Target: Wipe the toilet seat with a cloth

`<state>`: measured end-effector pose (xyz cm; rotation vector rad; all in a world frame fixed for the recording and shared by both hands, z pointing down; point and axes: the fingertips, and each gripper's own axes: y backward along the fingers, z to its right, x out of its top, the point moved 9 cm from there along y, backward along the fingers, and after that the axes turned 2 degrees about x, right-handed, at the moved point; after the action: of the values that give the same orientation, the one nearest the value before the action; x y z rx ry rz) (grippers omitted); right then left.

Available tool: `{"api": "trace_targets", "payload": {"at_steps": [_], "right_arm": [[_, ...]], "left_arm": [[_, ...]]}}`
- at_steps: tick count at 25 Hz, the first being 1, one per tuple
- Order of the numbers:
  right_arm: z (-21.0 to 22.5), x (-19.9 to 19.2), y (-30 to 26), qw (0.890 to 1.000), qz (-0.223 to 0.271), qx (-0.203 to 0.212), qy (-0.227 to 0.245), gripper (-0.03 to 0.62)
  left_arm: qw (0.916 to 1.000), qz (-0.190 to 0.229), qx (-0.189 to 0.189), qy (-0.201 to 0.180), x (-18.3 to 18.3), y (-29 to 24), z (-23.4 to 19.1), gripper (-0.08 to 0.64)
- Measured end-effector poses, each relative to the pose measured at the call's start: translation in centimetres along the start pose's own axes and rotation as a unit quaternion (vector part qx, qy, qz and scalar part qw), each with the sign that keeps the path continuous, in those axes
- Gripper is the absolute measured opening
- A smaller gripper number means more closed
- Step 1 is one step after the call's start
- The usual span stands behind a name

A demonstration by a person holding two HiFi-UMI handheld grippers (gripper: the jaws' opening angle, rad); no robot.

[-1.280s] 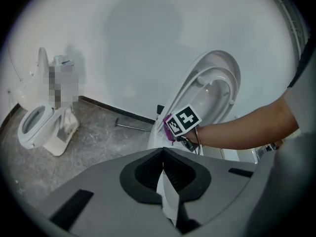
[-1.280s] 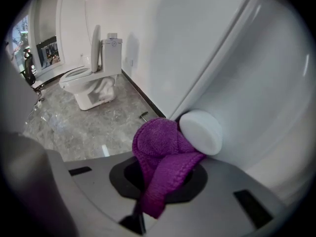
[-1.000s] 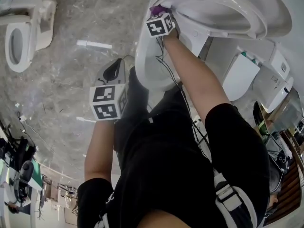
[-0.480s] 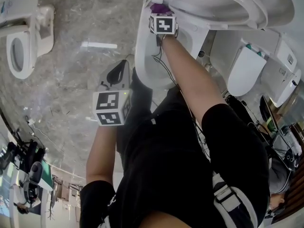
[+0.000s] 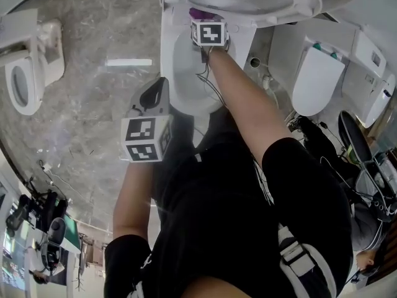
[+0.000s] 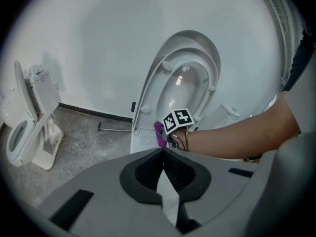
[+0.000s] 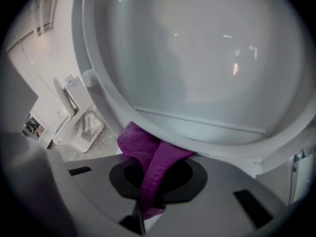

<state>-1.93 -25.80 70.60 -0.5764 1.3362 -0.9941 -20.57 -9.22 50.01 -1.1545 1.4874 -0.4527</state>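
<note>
Two grippers [image 6: 163, 164] [image 7: 143, 201], one purple cloth [image 7: 148, 157], and perhaps four toilets [image 5: 186, 73] [image 5: 22, 73] [image 5: 316, 82] [image 5: 372, 98].

toilet seat [image 5: 305, 6] ahead, open floor [image 5: 87, 110] leftward

Second white ceramic toilet [image 6: 29, 132] well left of my left gripper [image 6: 163, 158], grey marbled stone floor [image 6: 94, 147] under it, slim white bar [image 5: 128, 62] lying ahead, plain white wall [image 6: 89, 48] beyond.

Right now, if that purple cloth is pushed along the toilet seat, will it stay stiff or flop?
Probably floppy: the purple cloth bunches and folds where it meets the toilet seat. Likely light, since a pinch by the right gripper holds it. Its nubby weave should drag, not slide.
</note>
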Motion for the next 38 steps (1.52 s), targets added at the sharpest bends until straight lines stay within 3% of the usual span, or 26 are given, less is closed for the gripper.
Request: {"api": "trace_targets", "payload": {"at_steps": [7, 17, 32, 38], "right_arm": [[6.7, -1.9, 2.6, 0.999, -0.012, -0.035, -0.019, 0.055], [13.7, -2.6, 6.1, 0.998, -0.01, -0.06, 0.004, 0.055], [17.3, -2.2, 11.5, 0.993, 0.013, -0.117, -0.013, 0.055], [16.2, -1.6, 15.2, 0.993, 0.037, -0.106, 0.032, 0.055]], "left_arm": [[0.9996, -0.005, -0.006, -0.029, 1.0, -1.6, 4.5, 0.009], [0.9994, 0.006, -0.01, -0.032, 2.2, -3.8, 11.8, 0.009], [0.9992, 0.025, 0.02, -0.026, 3.4, -1.8, 16.6, 0.009], [0.9988, 0.039, 0.024, -0.019, 3.2, 0.3, 17.5, 0.009]]}}
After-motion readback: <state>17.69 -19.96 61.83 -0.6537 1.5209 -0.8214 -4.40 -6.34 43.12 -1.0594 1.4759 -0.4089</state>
